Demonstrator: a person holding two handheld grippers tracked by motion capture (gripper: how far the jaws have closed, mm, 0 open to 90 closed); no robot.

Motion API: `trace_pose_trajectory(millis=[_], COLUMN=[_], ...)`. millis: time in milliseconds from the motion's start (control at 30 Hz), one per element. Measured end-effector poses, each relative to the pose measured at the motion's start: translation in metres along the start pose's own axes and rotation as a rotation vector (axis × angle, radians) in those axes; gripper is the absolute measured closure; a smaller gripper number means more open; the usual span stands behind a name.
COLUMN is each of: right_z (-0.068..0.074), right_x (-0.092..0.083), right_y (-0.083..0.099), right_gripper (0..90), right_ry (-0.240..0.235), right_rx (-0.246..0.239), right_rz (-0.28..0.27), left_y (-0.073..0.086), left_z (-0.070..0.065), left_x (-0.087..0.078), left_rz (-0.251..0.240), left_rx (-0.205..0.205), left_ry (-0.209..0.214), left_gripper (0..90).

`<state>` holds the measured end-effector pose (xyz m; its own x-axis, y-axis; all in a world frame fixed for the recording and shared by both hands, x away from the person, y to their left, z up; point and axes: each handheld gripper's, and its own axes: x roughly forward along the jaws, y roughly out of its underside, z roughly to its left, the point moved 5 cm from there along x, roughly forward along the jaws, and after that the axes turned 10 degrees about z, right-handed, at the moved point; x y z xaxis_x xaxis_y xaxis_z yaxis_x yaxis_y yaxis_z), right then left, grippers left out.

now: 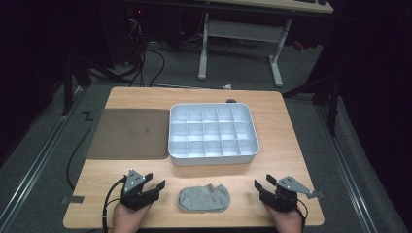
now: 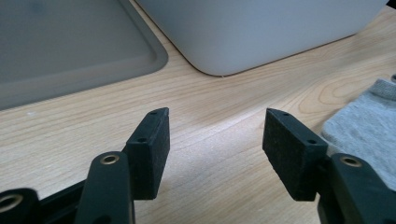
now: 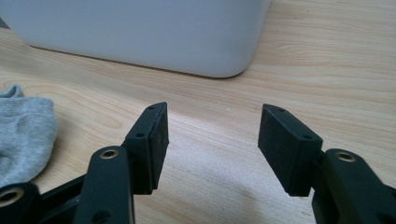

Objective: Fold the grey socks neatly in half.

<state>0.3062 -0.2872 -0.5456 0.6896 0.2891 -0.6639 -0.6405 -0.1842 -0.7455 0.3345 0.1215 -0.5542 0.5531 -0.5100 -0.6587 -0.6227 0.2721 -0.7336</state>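
both grippers' fingers [image 2: 154, 149] are spread and empty, flanking the grey sock [image 1: 204, 198] at the table's [image 1: 145, 94] near edge, seemingly ready to grab it.

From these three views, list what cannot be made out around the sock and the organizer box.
- Sock: both gripper views cut it off at an edge; whether it is one sock or a folded pair is unclear.
- Organizer box: gripper views show its outer wall, compartments hidden.
- Small dark thing behind the box: too small to identify.
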Motion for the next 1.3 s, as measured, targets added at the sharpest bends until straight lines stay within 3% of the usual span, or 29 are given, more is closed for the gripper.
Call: trace_pose_trajectory(millis=[267,400,600,767,1000,1100,1300], right_z=[0.002,0.01,0.028,0.043,0.065,0.073,0.088], right_x=[0.001,0.002,0.002,0.006,0.009,0.008,0.007], right_y=[0.0,-0.003,-0.008,-0.012,-0.027,-0.024,-0.006], right_gripper=[47.0,50.1,51.8,52.6,48.9,49.5,53.1], right_ry=[-0.017,-0.026,-0.047,-0.083,-0.095,-0.126,-0.162], right_rx=[0.006,0.001,-0.062,-0.083,-0.139,-0.122,-0.129], right_rz=[0.001,-0.005,-0.012,0.012,0.014,0.012,0.064], left_y=[-0.001,-0.002,-0.002,-0.002,-0.001,0.001,0.005], left_z=[-0.004,-0.009,-0.021,-0.03,-0.046,-0.051,-0.064], left_x=[-0.001,0.001,0.001,0.002,0.006,0.007,0.012], left_rz=[-0.004,0.006,0.002,0.004,0.021,0.036,0.071], left_rx=[-0.013,0.004,0.026,0.035,0.064,0.073,0.099], left_ry=[0.026,0.037,0.055,0.077,0.112,0.132,0.156], left_gripper=[41.9,41.5,40.2,40.0,40.0,44.8,49.9])
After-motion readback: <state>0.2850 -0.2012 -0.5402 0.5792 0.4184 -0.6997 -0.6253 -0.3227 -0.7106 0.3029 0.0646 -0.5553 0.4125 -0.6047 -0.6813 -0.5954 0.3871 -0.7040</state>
